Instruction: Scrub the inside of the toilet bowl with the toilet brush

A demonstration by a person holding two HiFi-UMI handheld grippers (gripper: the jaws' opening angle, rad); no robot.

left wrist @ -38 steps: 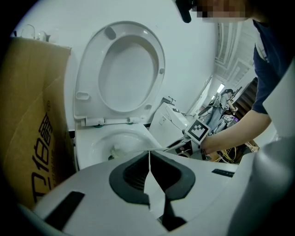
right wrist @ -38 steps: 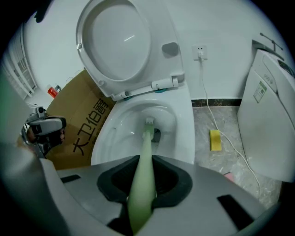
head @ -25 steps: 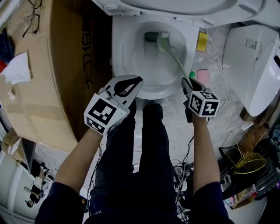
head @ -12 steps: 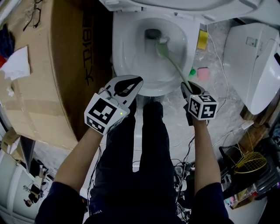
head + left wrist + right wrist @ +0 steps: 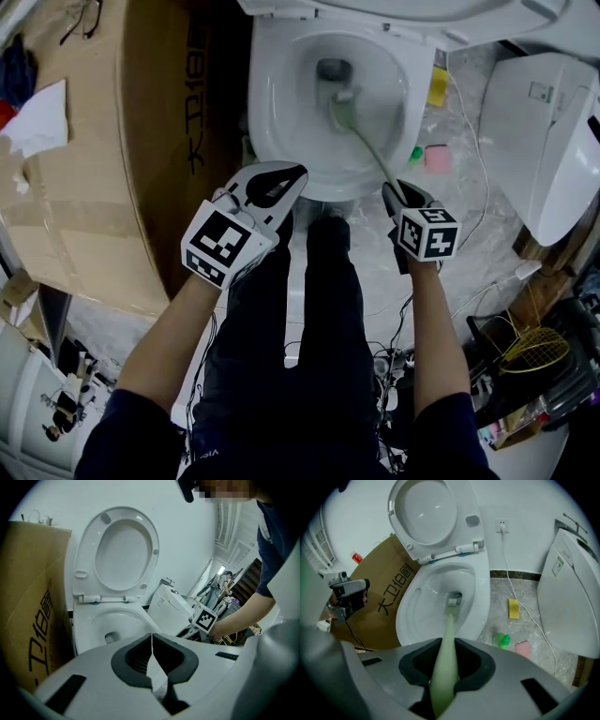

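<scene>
The scrubbing step is judged to be in hand. The toilet brush (image 5: 367,142) is held by its pale green handle in the right gripper (image 5: 444,670), whose jaws are clamped round that handle. The shaft runs from the jaws over the near right edge of the toilet bowl (image 5: 270,122), and the bristle head is set low at the back of the bowl, just beside the drain opening (image 5: 330,68). Whether the bristles are pressed against the porcelain cannot be told.

The left gripper (image 5: 151,660) is held just short of the bowl's near left edge — its jaws are brought fully together, with nothing between them. The seat and lid (image 5: 426,513) are raised. A cardboard box (image 5: 103,141) is stood close against the bowl's left side, and a yellow sponge (image 5: 434,86) and a small green bottle (image 5: 413,155) are left on the floor by its right side.

For the next move, the head would probably have to be swept round the side walls and up under the rim — a firm grip would be needed so that the smooth handle is not twisted within the jaws.
</scene>
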